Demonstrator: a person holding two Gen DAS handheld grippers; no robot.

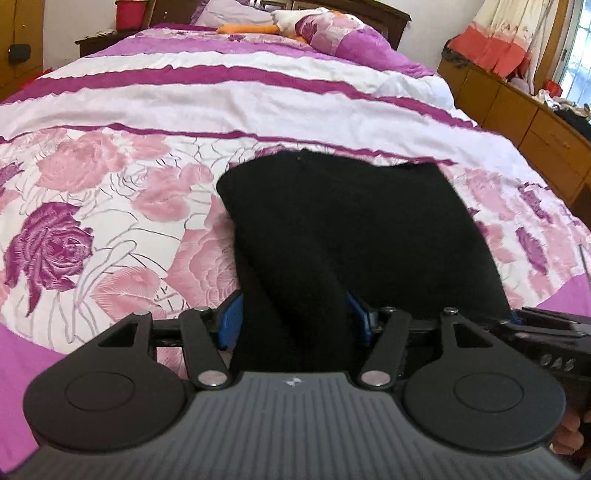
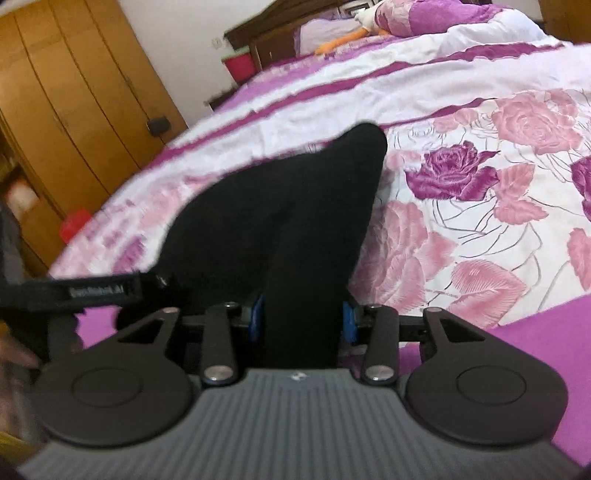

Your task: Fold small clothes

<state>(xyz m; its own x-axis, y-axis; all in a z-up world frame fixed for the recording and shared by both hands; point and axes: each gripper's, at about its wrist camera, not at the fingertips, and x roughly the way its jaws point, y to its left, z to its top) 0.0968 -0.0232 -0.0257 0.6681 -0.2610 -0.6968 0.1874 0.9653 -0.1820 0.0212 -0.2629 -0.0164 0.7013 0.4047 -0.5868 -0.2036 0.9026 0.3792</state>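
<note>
One black garment (image 1: 354, 229) lay on one bed, which was spread with one floral quilt (image 1: 110, 206) in pink, purple and white. Two grippers were at work: the left gripper (image 1: 295, 321) showed two blue pads, as did the right gripper (image 2: 303, 317). At the head of the bed there was one patchwork pillow (image 1: 332, 33) and what appeared to be one white-and-orange soft toy (image 1: 288, 20), too blurred to be certain. One red container (image 1: 129, 13) stood beside the headboard, one wooden wardrobe (image 2: 74, 92) rose at the left side, and one long wooden dresser (image 1: 524, 110) ran along the right.
</note>
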